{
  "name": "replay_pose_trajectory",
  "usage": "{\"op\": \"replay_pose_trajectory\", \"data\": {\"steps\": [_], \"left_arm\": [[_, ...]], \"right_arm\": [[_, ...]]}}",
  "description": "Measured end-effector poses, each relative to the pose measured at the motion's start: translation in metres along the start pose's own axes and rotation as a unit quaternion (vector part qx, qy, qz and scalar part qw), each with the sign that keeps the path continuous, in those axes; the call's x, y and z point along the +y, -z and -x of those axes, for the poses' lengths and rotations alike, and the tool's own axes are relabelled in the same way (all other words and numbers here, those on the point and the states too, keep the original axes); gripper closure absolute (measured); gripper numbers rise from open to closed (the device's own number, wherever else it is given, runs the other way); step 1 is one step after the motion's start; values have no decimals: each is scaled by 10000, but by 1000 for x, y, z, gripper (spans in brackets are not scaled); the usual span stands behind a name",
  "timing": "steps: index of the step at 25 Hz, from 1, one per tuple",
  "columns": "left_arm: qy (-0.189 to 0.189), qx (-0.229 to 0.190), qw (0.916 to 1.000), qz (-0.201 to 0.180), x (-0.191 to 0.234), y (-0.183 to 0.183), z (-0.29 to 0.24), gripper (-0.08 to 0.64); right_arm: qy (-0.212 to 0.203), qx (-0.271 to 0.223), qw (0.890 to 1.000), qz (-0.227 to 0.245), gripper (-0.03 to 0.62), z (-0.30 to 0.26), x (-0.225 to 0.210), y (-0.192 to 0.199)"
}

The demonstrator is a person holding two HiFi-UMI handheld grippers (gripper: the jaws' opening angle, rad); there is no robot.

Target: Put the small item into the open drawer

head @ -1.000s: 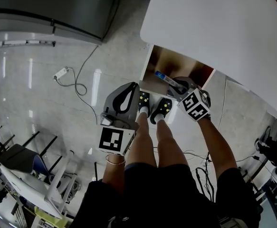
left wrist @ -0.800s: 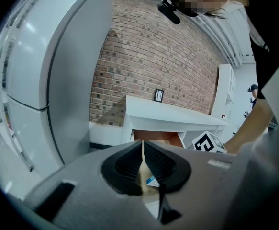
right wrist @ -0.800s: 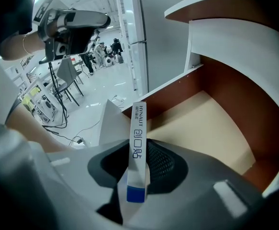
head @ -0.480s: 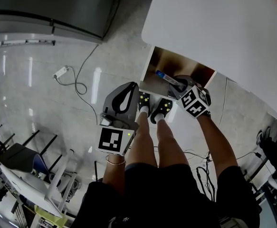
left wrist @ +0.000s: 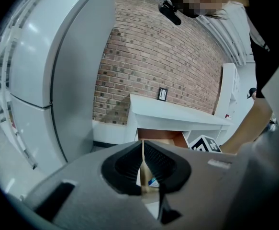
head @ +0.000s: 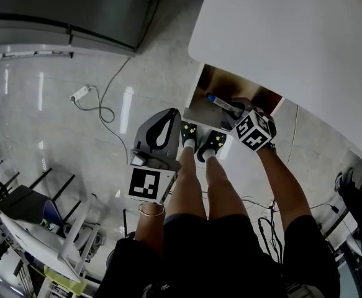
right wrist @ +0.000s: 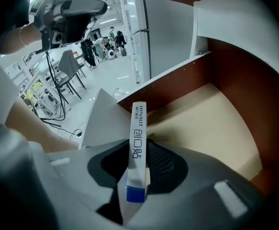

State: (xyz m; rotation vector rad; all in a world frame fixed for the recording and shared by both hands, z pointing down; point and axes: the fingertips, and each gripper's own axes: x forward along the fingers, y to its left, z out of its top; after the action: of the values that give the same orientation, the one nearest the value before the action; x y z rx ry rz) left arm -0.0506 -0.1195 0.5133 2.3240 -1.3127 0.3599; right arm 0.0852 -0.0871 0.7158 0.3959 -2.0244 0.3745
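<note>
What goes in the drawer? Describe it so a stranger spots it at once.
Find the white desk; under its edge a wood-lined drawer stands open. Over it the right claw grips a slim white carton. It alone has a blue end and black print down its narrow side.

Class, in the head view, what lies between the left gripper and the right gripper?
In the head view, the person's two shoes stand between the left gripper and the right gripper, which grips a small box.

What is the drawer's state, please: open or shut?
Open: the drawer juts out from under the white table, its tan floor showing.
</note>
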Motion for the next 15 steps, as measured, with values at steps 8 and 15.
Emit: {"op": "replay_pose_trajectory", "data": {"steps": [8,15], "left_arm": [[-112,43,9999,52,4,4,-2,549],[-209,38,9997,105,10,2,-6,549]], "right_arm": [[-139,114,9997,160,495,-11,-1,2],[-221,189,9992,278,496,-18,-4,-1]]}}
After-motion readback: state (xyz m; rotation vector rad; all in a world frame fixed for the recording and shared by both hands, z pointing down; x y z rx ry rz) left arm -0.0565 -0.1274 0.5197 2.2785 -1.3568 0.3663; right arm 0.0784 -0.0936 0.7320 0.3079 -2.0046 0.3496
